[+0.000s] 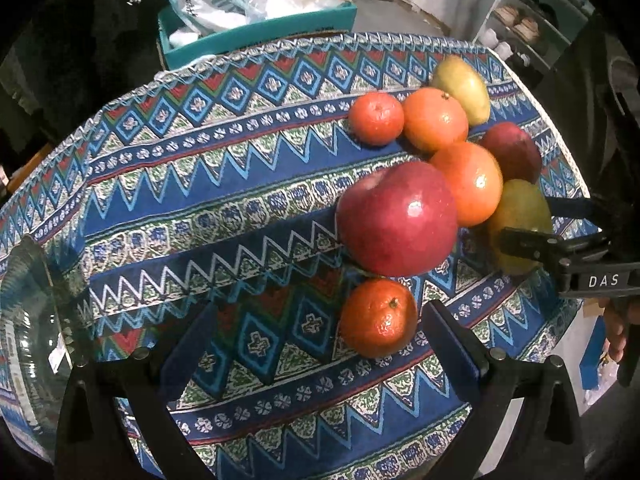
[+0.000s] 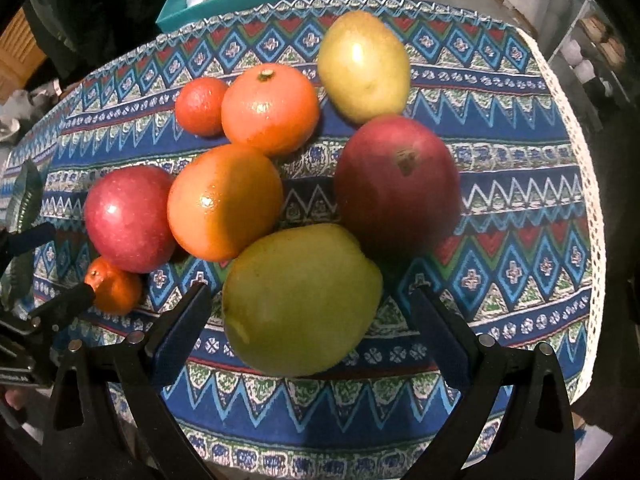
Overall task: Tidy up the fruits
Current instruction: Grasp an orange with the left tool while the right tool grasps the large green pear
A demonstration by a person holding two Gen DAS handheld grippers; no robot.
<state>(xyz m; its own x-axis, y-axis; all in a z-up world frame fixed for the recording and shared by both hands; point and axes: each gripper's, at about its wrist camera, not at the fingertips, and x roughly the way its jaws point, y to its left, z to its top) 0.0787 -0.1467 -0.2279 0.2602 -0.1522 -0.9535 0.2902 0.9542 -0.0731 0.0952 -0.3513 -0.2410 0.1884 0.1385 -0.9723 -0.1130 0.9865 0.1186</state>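
Several fruits lie in a cluster on the patterned tablecloth [image 2: 520,208]. A big green mango [image 2: 300,300] sits between the fingers of my right gripper [image 2: 308,292], which is open with gaps on both sides. Behind the green mango are a red mango [image 2: 396,184], a yellow mango [image 2: 362,66], two oranges [image 2: 224,200] and a red apple [image 2: 130,218]. My left gripper [image 1: 320,312] is open around a small tangerine [image 1: 378,318], which lies close to its right finger [image 1: 452,344] without being pressed. A second tangerine [image 1: 376,118] lies at the far side.
A clear glass bowl [image 1: 24,320] stands at the table's left edge. Behind the table is a teal box [image 1: 256,28] stuffed with plastic bags. A shelf with shoes [image 1: 528,20] is at the far right. The cloth to the left of the fruit is bare.
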